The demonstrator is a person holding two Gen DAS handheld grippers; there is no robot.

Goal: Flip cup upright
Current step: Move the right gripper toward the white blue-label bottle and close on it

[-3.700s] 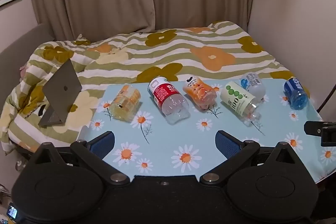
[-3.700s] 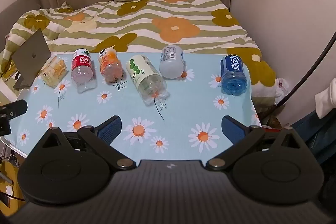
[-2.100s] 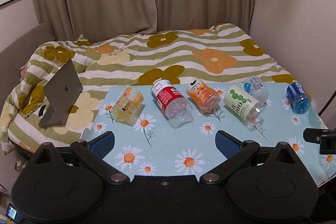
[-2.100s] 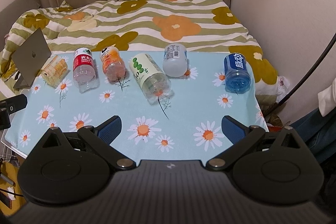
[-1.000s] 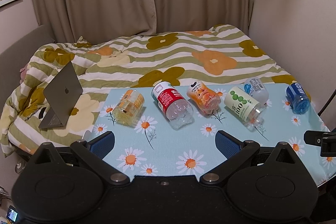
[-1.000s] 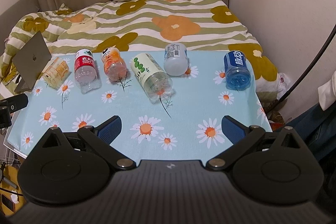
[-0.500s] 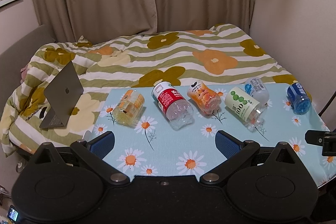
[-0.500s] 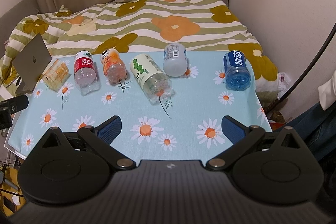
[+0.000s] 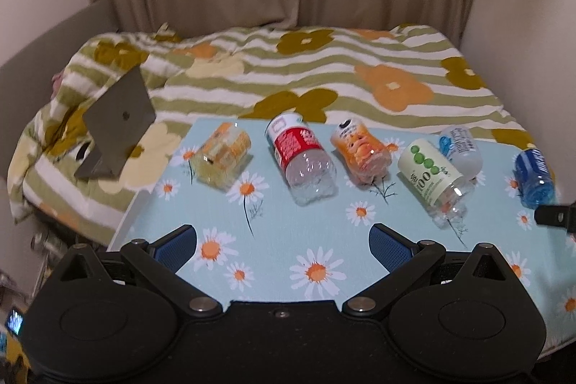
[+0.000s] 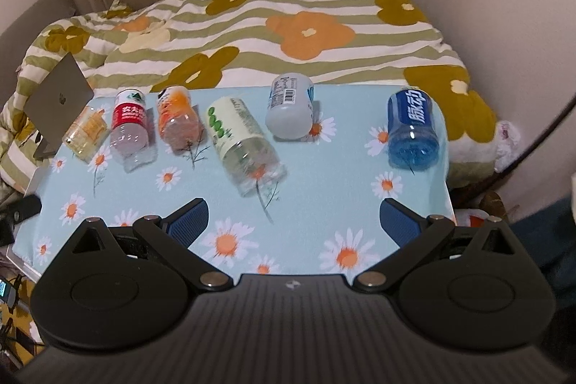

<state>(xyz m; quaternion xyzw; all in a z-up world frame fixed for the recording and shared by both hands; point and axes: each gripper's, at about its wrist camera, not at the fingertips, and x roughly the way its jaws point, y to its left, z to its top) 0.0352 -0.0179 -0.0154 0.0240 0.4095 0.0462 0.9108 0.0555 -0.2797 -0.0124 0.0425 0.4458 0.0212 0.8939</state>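
Observation:
Several plastic bottles lie on their sides in a row on the daisy-print table. From left: a yellow one, a red-labelled one, an orange one, a pale green-labelled one, a white one, a blue one. My left gripper hangs open over the table's near edge, in front of the red bottle. My right gripper is open too, short of the green-labelled and blue bottles. Neither touches a bottle.
A bed with a striped flower quilt lies behind the table. A grey laptop stands propped on it at the left. Curtains and walls close the back and right. A black cable runs at the right.
Both grippers have drifted a little nearer the bottles, which look slightly larger and lower in view. The bottles lie where they were. Both grippers stay open.

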